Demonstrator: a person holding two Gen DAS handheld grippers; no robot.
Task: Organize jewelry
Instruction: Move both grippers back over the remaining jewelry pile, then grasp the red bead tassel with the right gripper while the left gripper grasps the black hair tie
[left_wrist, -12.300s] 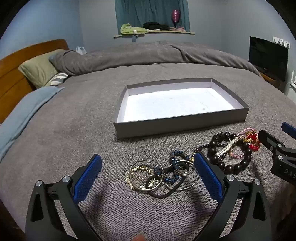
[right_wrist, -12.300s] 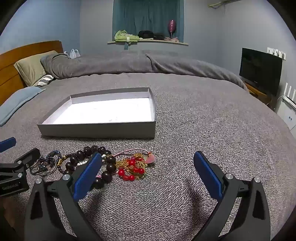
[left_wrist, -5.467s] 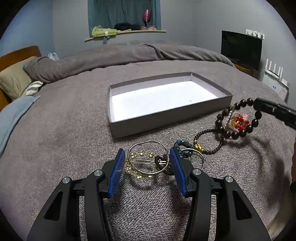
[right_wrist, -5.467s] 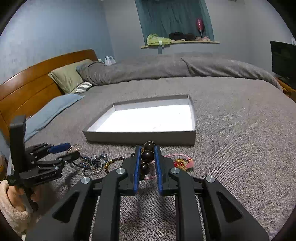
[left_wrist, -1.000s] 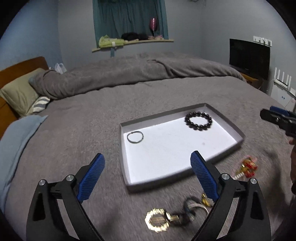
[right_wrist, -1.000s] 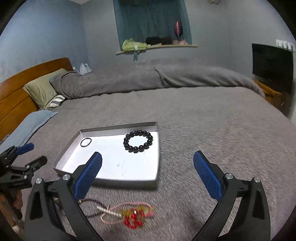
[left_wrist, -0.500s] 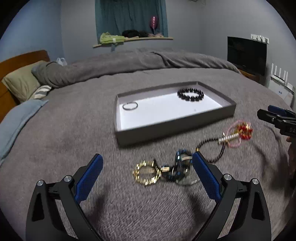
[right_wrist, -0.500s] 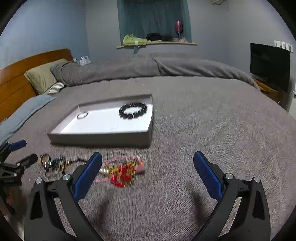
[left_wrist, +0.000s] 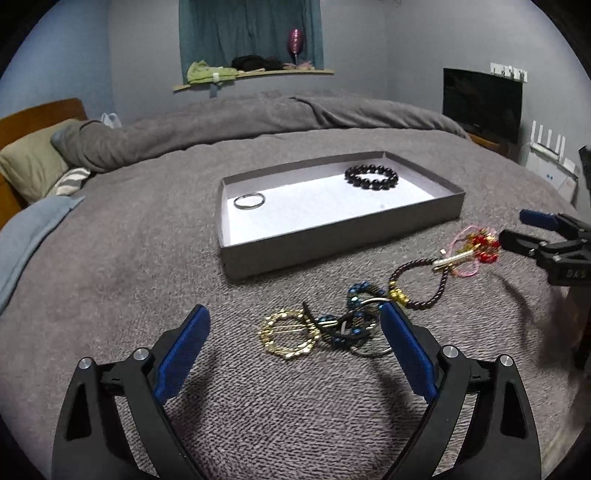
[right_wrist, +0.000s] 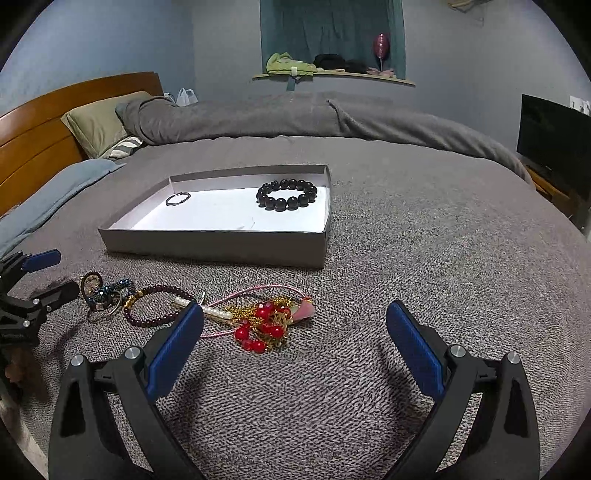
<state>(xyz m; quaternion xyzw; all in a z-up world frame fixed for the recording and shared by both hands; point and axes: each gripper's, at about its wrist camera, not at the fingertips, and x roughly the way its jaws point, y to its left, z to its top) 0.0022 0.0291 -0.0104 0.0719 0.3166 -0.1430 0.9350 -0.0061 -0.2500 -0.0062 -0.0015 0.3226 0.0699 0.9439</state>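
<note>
A grey tray (left_wrist: 343, 245) (right_wrist: 218, 248) lies on the bed and holds a black bead bracelet (left_wrist: 371, 177) (right_wrist: 287, 194) and a thin silver bangle (left_wrist: 249, 201) (right_wrist: 178, 198). In front of the tray lie a gold ring bracelet (left_wrist: 290, 336), blue bead and ring pieces (left_wrist: 356, 325) (right_wrist: 107, 293), a dark purple bead bracelet (left_wrist: 421, 282) (right_wrist: 157, 306) and a red, gold and pink piece (left_wrist: 476, 245) (right_wrist: 266, 321). My left gripper (left_wrist: 293, 343) is open and empty, low over the gold bracelet. My right gripper (right_wrist: 295, 332) is open and empty, just before the red piece.
The grey blanket (right_wrist: 424, 258) covers the bed. Pillows (right_wrist: 98, 123) and a wooden headboard (right_wrist: 40, 122) are at the left, a TV (left_wrist: 482, 103) at the right. A window shelf (left_wrist: 255, 75) with clothes is far behind.
Both grippers have come down and back from above the tray toward the loose jewelry in front of it. Both stay open and empty.
</note>
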